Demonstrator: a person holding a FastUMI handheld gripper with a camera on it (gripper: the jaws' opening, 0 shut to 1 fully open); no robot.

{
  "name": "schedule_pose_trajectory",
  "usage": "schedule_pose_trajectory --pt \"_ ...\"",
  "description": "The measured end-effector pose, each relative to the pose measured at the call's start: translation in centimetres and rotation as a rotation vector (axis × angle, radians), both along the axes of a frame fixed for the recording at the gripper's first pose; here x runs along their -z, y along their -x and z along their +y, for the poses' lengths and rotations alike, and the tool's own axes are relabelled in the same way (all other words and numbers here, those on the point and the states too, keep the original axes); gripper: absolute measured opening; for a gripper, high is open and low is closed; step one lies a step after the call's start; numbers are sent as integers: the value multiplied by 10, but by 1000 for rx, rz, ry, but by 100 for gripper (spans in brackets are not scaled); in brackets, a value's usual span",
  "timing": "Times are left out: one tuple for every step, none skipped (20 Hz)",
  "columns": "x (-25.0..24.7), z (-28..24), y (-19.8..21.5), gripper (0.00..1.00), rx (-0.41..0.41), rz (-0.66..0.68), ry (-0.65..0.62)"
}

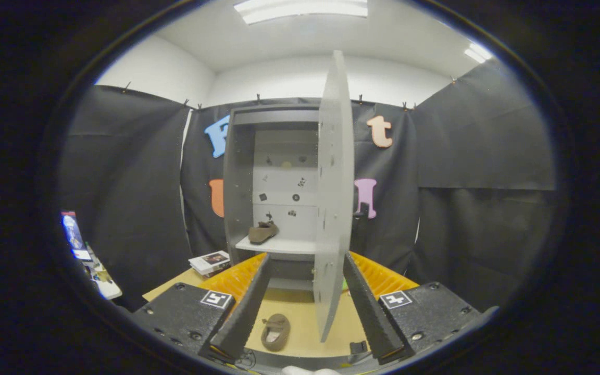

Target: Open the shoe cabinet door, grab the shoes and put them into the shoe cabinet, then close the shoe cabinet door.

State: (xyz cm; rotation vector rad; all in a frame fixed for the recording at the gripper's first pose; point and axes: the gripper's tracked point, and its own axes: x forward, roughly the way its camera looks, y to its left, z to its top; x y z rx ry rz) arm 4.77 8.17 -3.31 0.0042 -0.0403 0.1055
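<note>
Your gripper (305, 263) is spread wide, nothing held; both fingers (242, 307) point at the cabinet (240, 172), with empty air between them.

Cabinet stands at the back of the table (300, 317), straight ahead of the fingers. Its door (334, 198) is swung fully out toward you, edge-on, sitting between the fingers and nearer the right one.

One shoe (262, 232) is already inside the cabinet, on the lower shelf (279, 245), left part, toe tilted up a bit against the back panel. Small dark marks dot that back panel above it; can't tell what they are.

Second shoe (276, 332) lies flat on the table in front of the cabinet, opening up, between the fingers and just beside the left one, left of the door's bottom edge. Not touched by either finger.

A stack of books (210, 262) sits on the table just left of the cabinet's base.
</note>
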Motion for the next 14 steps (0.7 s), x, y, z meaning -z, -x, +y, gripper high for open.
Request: schedule_pose_trajectory --pt "16 15 -1 90 -9 26 1" --pt "33 29 -1 90 -26 51 0" --pt "50 41 -2 90 -38 73 1" --pt "67 49 -5 90 -46 93 5" --pt "85 55 -9 90 -52 117 12" --pt "100 62 -15 90 -60 132 16" --pt "115 67 -22 90 -65 145 25" --pt "132 71 -31 90 -69 159 34" --pt "150 75 -41 90 -68 180 37" --pt "167 79 -50 90 -70 195 41" --pt "184 84 -62 90 -71 216 41" --pt "203 90 -73 90 -79 255 36" --pt "227 99 -82 90 -100 296 19" --pt "243 104 -92 90 -105 320 -1"
